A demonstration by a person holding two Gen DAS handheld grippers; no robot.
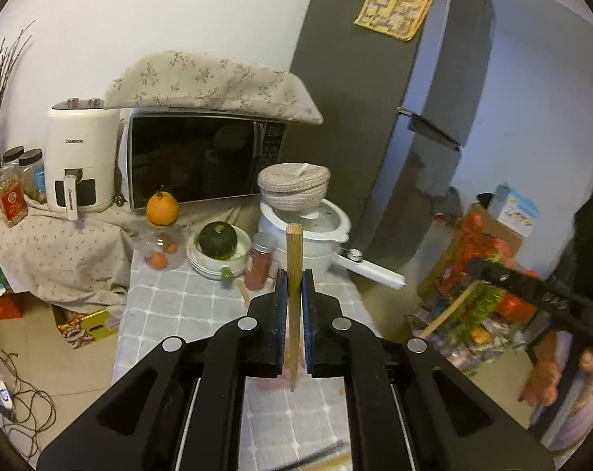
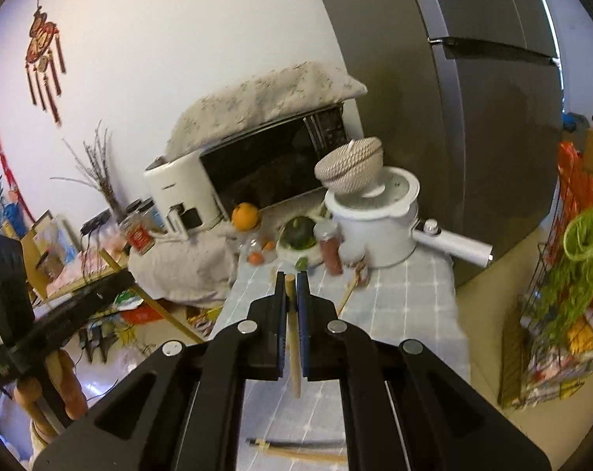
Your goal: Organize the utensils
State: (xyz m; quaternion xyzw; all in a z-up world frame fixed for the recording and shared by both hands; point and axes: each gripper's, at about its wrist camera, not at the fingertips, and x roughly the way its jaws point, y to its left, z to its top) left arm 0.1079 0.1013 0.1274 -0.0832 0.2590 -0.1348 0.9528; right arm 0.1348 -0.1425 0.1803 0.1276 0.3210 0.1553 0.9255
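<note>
My left gripper (image 1: 294, 290) was clamped on a square wooden chopstick (image 1: 293, 274) that stood upright between its pads, above the checked worktop (image 1: 186, 306). My right gripper (image 2: 291, 294) was closed on a second, rounder chopstick (image 2: 295, 357), also upright. The left view alone showed the right gripper off to the side with a hand (image 1: 547, 380) under it. Only the right view showed more chopsticks (image 2: 296, 449) lying flat on the near worktop and a red ornament (image 2: 43, 55) on the wall. Both showed the white pot (image 1: 316, 243) and microwave (image 1: 202, 161).

Pale wooden chopstick (image 1: 293, 302), grey-and-white checked tablecloth (image 1: 179, 306), dark green squash (image 1: 218, 240).
</note>
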